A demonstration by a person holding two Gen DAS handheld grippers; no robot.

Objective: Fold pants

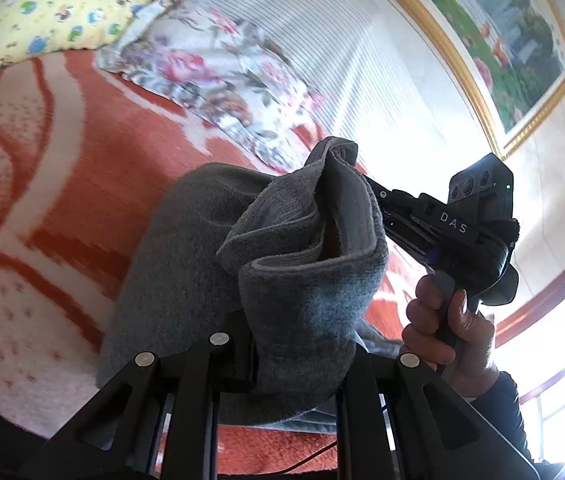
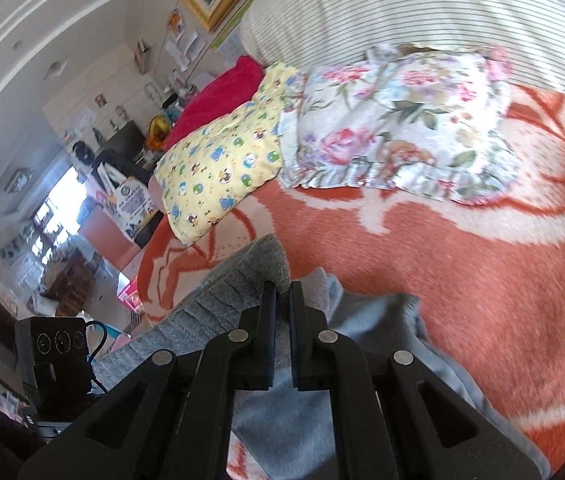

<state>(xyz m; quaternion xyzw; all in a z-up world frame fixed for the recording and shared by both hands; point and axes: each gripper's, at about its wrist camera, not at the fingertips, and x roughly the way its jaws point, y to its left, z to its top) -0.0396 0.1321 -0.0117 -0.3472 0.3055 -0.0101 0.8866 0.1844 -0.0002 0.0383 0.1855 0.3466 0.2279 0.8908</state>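
Grey pants (image 1: 306, 280) hang bunched and lifted above an orange-and-white blanket (image 1: 62, 184). In the left wrist view the cloth drapes over my left gripper (image 1: 298, 364) and hides its fingertips; it appears clamped on the fabric. My right gripper (image 1: 366, 178) reaches in from the right and grips the pants' upper edge, held by a hand (image 1: 446, 328). In the right wrist view my right gripper (image 2: 284, 292) is shut on a ribbed edge of the pants (image 2: 226, 300), with more grey cloth (image 2: 362, 360) below on the blanket (image 2: 462, 272).
A floral pillow (image 2: 398, 120) and a yellow cartoon pillow (image 2: 222, 160) lie at the bed's head, with a red cushion (image 2: 222, 96) behind. A striped headboard (image 2: 402, 8) and a gold-framed picture (image 1: 502, 40) are behind. The left gripper's camera body (image 2: 54, 356) shows low left.
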